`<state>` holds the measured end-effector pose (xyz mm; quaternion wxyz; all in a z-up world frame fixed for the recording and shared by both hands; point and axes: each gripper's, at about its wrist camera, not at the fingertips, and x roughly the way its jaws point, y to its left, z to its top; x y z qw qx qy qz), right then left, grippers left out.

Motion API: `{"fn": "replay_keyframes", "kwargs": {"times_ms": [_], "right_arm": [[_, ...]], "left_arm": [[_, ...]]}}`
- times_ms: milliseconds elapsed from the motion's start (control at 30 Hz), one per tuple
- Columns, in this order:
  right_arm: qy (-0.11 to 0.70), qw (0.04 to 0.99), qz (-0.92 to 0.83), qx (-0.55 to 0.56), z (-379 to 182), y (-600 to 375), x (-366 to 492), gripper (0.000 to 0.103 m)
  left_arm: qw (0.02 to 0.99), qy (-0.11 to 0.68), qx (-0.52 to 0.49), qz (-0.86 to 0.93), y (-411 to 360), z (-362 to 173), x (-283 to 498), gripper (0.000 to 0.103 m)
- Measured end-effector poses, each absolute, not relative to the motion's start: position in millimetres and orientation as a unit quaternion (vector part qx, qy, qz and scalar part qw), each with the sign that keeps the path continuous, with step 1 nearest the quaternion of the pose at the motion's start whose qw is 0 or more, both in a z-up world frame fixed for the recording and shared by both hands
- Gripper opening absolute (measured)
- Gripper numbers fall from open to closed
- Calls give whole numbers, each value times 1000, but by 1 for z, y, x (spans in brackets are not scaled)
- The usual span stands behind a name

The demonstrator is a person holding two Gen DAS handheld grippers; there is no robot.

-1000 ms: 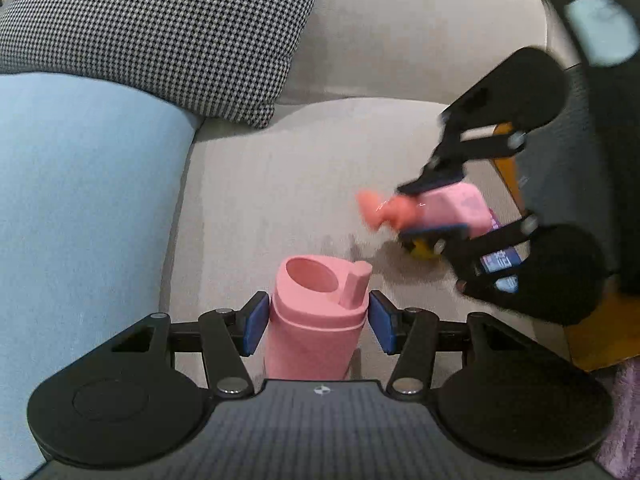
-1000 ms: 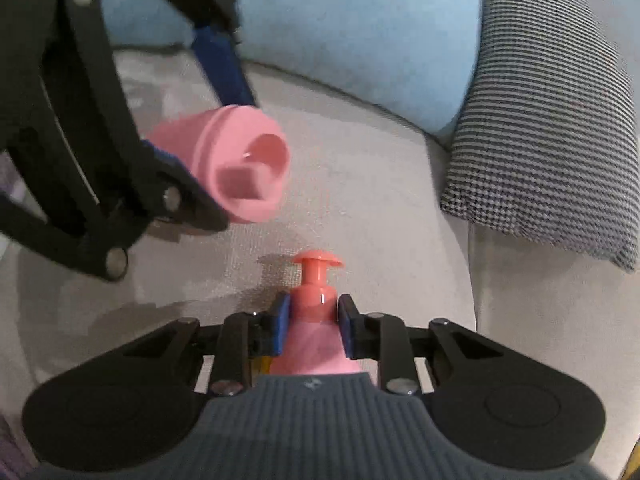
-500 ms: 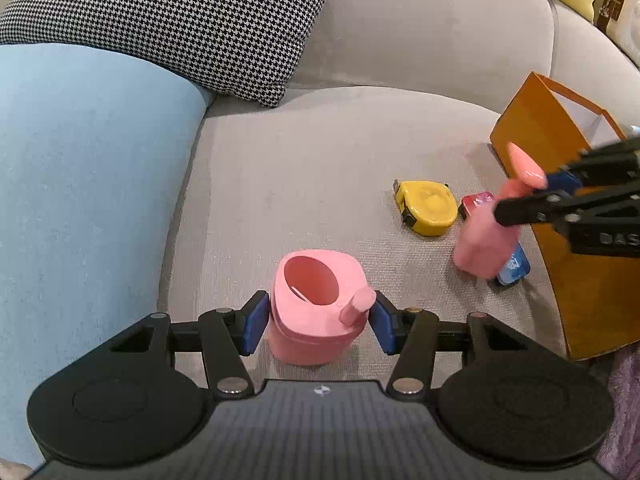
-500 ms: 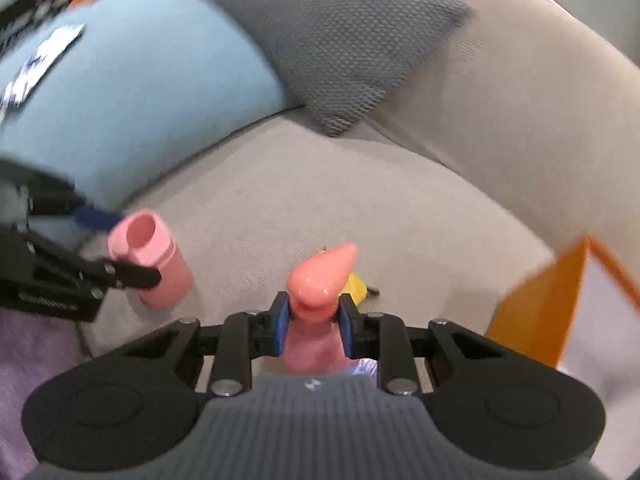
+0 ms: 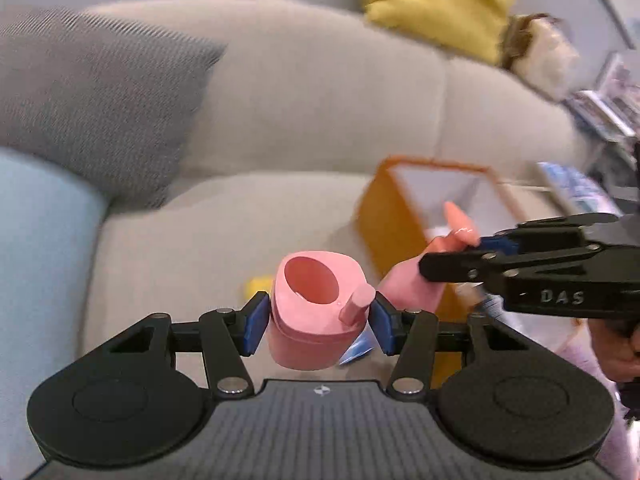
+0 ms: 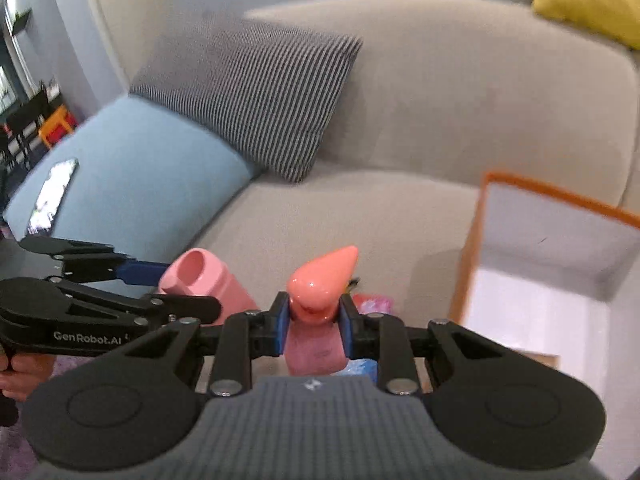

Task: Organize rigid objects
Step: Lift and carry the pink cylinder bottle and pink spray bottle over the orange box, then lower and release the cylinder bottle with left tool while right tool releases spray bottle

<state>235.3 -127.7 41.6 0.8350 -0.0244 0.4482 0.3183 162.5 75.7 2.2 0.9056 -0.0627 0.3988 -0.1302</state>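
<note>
- Two pink rigid pieces are being carried above the sofa seat (image 5: pixel 224 216), one in each gripper: a pink cup-shaped container (image 5: pixel 316 312) with an open mouth and a short spout, and a pink bottle-like piece with a pointed coral tip (image 6: pixel 320 300).
- Between the blue pads of the left gripper (image 5: pixel 318 320) the container is being clamped by its sides, mouth tilted up and toward the camera, clear of the cushion.
- Around the neck of the tipped piece the right gripper (image 6: pixel 314 326) is being kept closed, with the tip pointing up and to the right.
- As a judgement, the carrying step toward the orange box (image 6: pixel 552 264) is being performed; the box is standing open just to the right of both held pieces, with its white inside showing.
- For the next move, each piece is judged to need bringing over the box rim and lowering inside before the grip is loosened, one gripper at a time so that the two are not being crowded at the opening.
- One yellow object (image 5: pixel 260 286) is being partly hidden behind the container, and one reddish-pink item (image 6: pixel 372 302) and one blue item (image 6: pixel 360 368) are being glimpsed under the right gripper; what they are cannot be told.
- Three cushions are being counted along the sofa: one light blue (image 6: pixel 132 176), one checked grey (image 6: pixel 256 96), one yellow (image 5: pixel 440 0).
</note>
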Motion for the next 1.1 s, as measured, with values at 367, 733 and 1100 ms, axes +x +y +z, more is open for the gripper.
{"fn": "replay_keyframes", "kwargs": {"times_ms": [367, 733, 1100], "right_arm": [[447, 863, 227, -65, 72, -247, 266, 26], [484, 824, 245, -164, 14, -291, 299, 26], [491, 759, 327, -275, -19, -285, 316, 26]], "left_arm": [[883, 369, 28, -289, -51, 37, 212, 61], [839, 425, 73, -332, -121, -13, 263, 61], [824, 440, 73, -349, -128, -40, 294, 61]]}}
